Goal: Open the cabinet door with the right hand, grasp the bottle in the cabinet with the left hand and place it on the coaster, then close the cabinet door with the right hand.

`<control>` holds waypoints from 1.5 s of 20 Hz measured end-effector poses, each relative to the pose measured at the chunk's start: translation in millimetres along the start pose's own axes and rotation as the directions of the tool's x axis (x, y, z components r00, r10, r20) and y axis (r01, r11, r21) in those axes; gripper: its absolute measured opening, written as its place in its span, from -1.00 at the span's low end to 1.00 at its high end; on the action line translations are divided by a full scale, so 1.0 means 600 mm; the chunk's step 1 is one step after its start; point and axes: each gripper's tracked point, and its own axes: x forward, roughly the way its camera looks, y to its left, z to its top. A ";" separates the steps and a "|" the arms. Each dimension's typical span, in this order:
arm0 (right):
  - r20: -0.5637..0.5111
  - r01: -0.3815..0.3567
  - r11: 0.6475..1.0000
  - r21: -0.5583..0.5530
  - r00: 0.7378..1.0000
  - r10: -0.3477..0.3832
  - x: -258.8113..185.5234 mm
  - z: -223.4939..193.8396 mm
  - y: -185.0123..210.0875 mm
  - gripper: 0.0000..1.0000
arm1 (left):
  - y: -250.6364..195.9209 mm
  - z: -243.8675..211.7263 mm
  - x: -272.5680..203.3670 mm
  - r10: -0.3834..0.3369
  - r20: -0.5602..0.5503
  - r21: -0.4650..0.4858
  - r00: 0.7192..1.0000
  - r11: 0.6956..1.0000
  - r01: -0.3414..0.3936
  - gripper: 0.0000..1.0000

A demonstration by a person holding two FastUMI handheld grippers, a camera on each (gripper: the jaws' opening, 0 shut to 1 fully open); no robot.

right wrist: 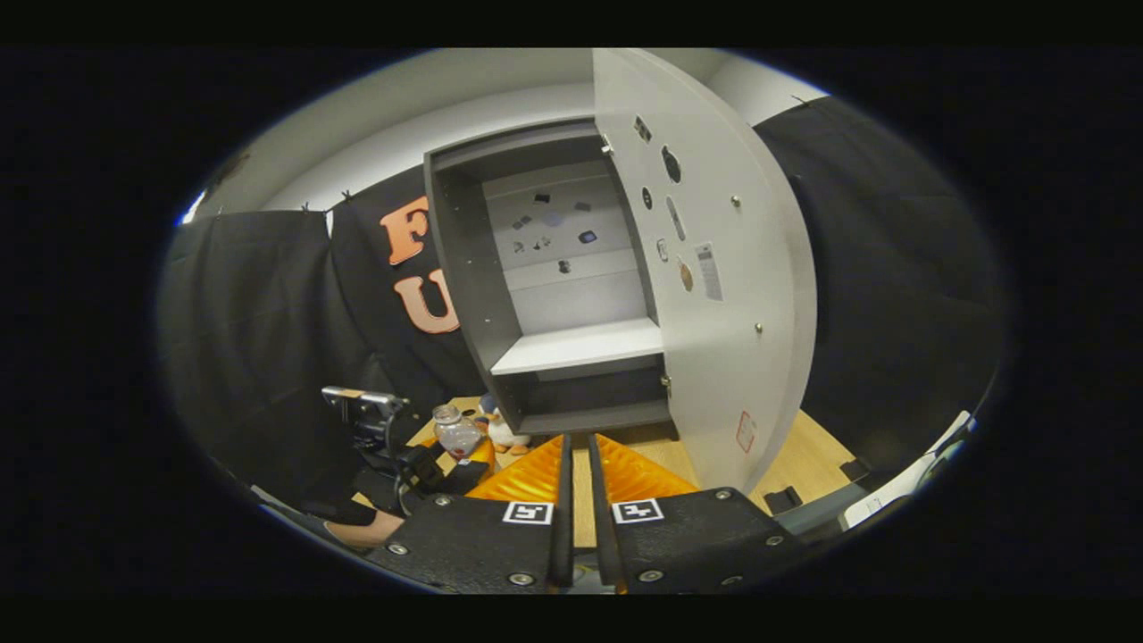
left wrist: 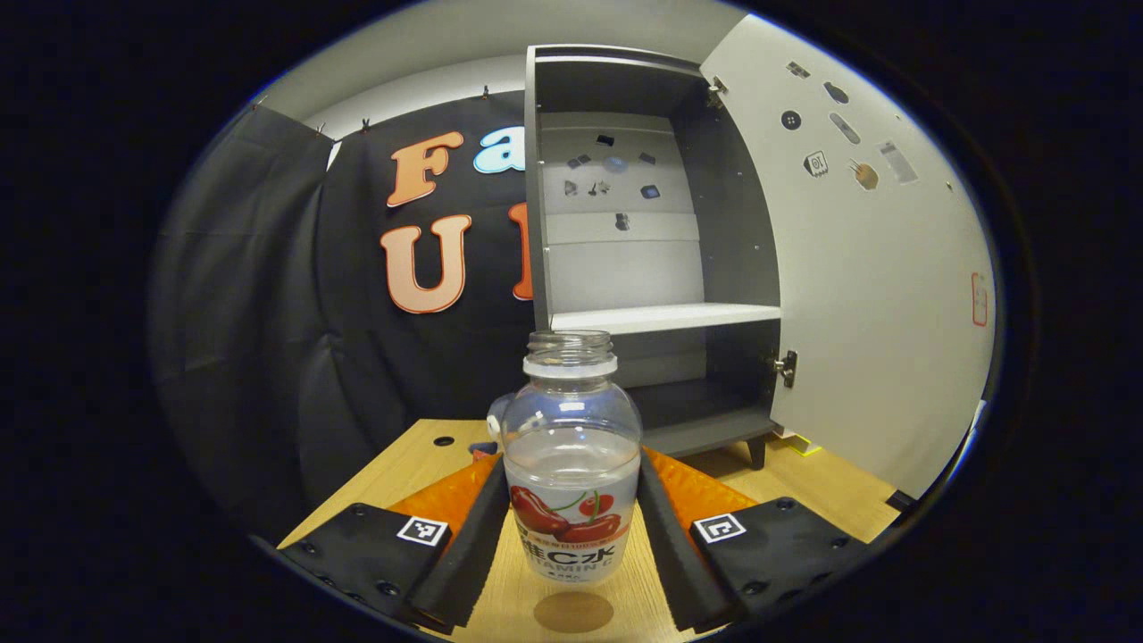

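Note:
A clear, uncapped bottle (left wrist: 571, 420) with a red-fruit label stands upright between the black fingers of my left gripper (left wrist: 571, 464), which press on both its sides. Its base hangs just above and behind a round brown coaster (left wrist: 573, 612) on the wooden table (left wrist: 402, 464). Behind it the grey cabinet (left wrist: 661, 317) stands open, its white door (left wrist: 857, 295) swung to the right. In the right gripper view my right gripper (right wrist: 578, 439) is shut and holds nothing, low in front of the cabinet (right wrist: 580, 344), left of the door (right wrist: 714, 339). The bottle (right wrist: 455, 433) shows at the left.
A small toy figure (right wrist: 504, 433) stands by the cabinet's left foot. A yellow-green item (left wrist: 804, 444) lies on the table under the door. A person's hand (right wrist: 357, 533) holds the left gripper. Black cloth walls the booth on the left and the right.

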 end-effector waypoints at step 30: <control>-0.204 0.006 1.000 0.009 0.979 -0.004 0.036 -0.101 0.014 -0.77 | 0.007 -0.231 -0.004 0.026 -0.191 -0.013 0.981 1.000 -0.029 0.76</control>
